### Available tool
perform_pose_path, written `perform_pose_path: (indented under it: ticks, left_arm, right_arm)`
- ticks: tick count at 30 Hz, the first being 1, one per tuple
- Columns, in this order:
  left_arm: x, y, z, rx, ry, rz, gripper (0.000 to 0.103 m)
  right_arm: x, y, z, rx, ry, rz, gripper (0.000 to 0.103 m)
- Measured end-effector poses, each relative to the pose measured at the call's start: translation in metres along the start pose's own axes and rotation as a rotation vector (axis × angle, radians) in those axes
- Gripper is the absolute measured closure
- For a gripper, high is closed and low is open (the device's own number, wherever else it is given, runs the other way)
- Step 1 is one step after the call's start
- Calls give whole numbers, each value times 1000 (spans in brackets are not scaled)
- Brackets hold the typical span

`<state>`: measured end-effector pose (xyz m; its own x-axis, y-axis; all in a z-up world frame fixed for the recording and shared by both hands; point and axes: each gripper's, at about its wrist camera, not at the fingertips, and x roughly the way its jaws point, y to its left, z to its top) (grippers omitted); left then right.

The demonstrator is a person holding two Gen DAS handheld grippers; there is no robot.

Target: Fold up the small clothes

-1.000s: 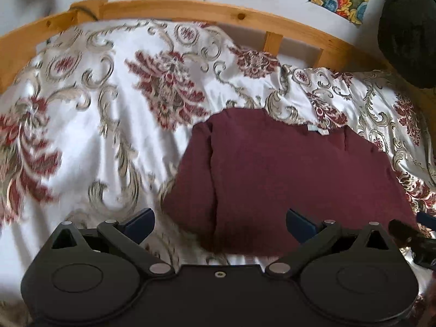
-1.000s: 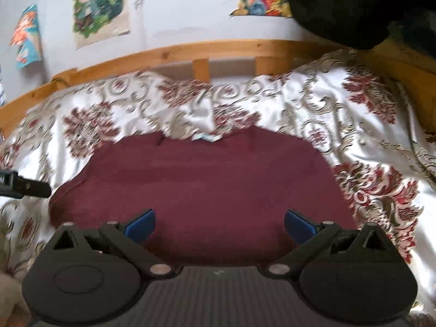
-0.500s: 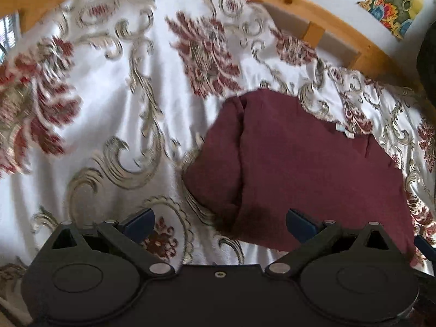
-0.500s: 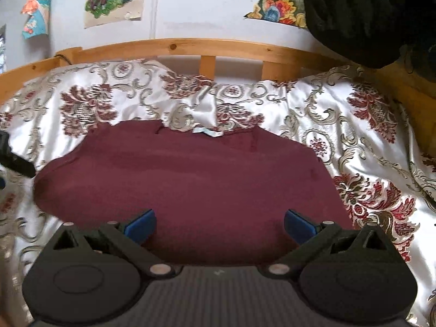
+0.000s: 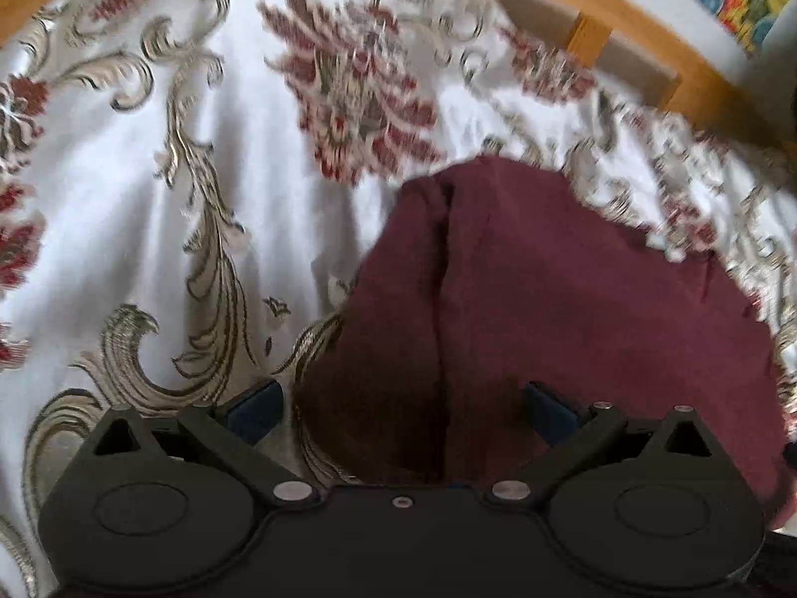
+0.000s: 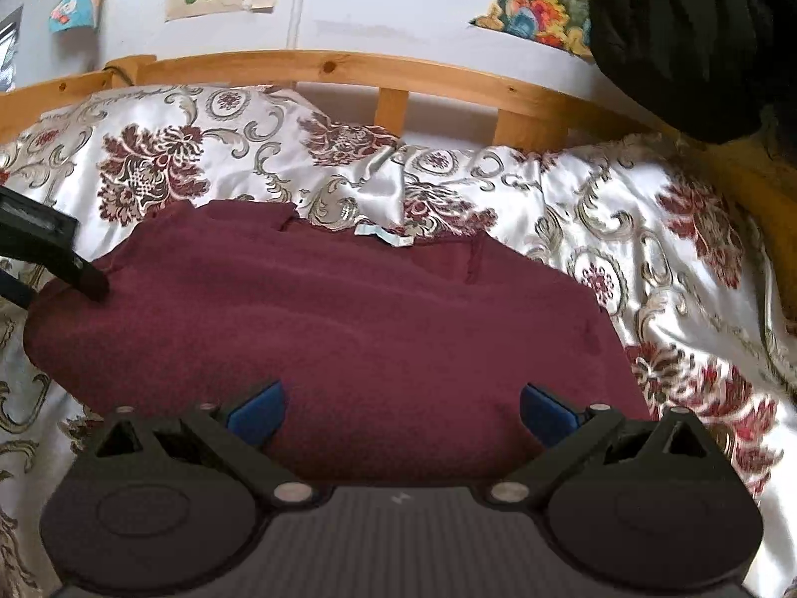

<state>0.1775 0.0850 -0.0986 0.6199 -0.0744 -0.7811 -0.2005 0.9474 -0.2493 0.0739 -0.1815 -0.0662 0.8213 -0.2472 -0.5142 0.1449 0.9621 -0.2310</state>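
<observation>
A dark red garment (image 6: 338, 319) lies spread on the bed, its pale neck label (image 6: 381, 235) at the far edge. In the left wrist view the garment (image 5: 573, 309) fills the lower right, with one side folded in along a lengthwise crease. My left gripper (image 5: 401, 411) is open over the garment's near left corner. It also shows at the left edge of the right wrist view (image 6: 55, 259), touching the cloth. My right gripper (image 6: 401, 411) is open and empty above the garment's near edge.
The bed has a white satin cover (image 5: 149, 199) with red and gold flowers. A wooden bed rail (image 6: 348, 70) runs along the far side below a wall with posters. A black bundle (image 6: 697, 35) hangs at the upper right.
My left gripper has swung left, dropped lower and moved in over the garment's left corner. My right gripper has moved slightly closer to the garment. The garment has not moved.
</observation>
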Motion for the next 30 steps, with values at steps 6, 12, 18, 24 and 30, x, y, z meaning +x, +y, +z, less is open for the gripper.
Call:
perform_pose_path:
  ticks: [6,12,18,24,30]
  left_arm:
    - [8,0,-1,26,14,18,1]
    - [9,0,-3,35,14,22,1]
    - [11,1,-4,44,9,23,1]
    - [5,6,-5,-6,-3,0,4]
    - [5,5,-5,3,-4,5,4]
  right_arm:
    - [20,11,3,-103,81,14,0]
    - [27,-2,2,-20,121,77,0]
    - [26,-2,3,-23,123,75,0]
    - [26,-2,3,-19,125,77,0]
    - [26,-2,3,-19,125,77,0]
